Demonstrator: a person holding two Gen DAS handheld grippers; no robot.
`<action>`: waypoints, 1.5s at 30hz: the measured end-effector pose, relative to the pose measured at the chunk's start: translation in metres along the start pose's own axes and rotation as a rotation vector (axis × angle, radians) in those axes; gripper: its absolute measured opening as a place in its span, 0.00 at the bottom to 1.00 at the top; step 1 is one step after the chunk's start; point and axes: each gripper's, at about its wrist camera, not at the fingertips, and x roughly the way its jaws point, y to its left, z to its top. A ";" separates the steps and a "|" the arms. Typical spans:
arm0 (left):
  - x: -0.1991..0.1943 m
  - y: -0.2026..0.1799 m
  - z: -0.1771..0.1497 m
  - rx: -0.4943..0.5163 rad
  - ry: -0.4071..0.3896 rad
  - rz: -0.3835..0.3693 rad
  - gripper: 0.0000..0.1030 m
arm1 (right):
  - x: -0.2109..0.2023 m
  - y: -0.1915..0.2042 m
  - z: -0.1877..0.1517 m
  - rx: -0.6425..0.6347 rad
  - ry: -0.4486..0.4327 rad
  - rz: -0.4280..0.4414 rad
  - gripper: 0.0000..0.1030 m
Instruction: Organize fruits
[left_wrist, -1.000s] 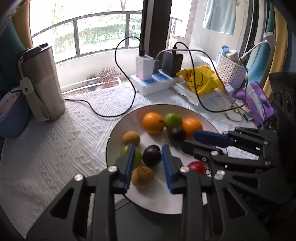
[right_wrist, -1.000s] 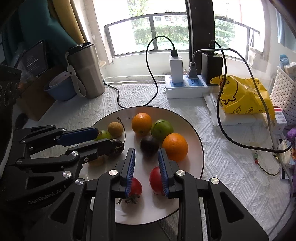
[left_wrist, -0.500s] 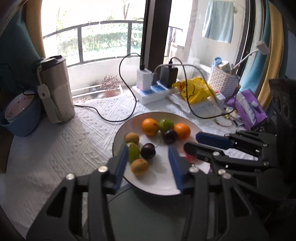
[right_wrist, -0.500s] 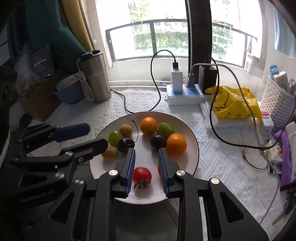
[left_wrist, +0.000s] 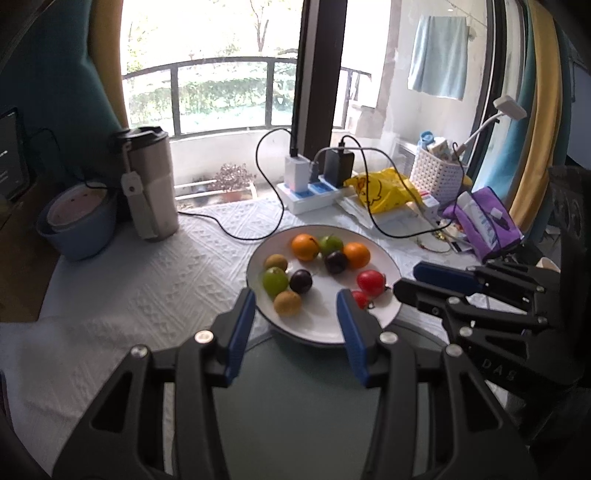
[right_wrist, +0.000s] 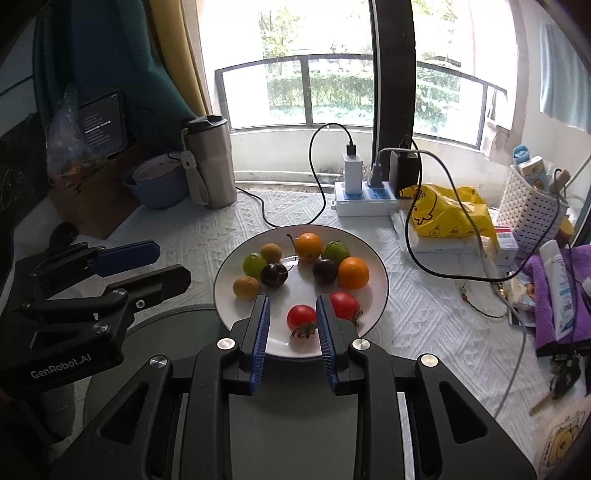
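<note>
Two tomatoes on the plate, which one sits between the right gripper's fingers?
The nearer tomato, with its dried stem end facing the camera, lines up between the open right gripper. The other tomato sits partly behind the right-hand finger.

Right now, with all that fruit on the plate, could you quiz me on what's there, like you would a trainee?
1. How many red tomatoes lie on the white plate?
2. True or false: the right gripper is clamped on a tomato.
3. Which thing stands nearest the blue bowl: A) the white basket, B) the steel tumbler, C) the yellow bag?

Key:
1. Two: one tomato seen between the right gripper's fingers, the other tomato just right of it.
2. False; its jaws are open and above the plate's near edge, holding nothing.
3. B.
</note>
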 end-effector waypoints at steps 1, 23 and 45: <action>-0.004 0.000 -0.001 -0.002 -0.005 0.002 0.46 | -0.004 0.002 -0.001 -0.002 -0.004 -0.002 0.27; -0.118 -0.007 -0.053 -0.046 -0.178 0.055 0.91 | -0.099 0.046 -0.037 -0.016 -0.107 -0.039 0.43; -0.224 -0.020 -0.071 -0.022 -0.414 0.232 0.92 | -0.209 0.066 -0.057 -0.023 -0.278 -0.154 0.79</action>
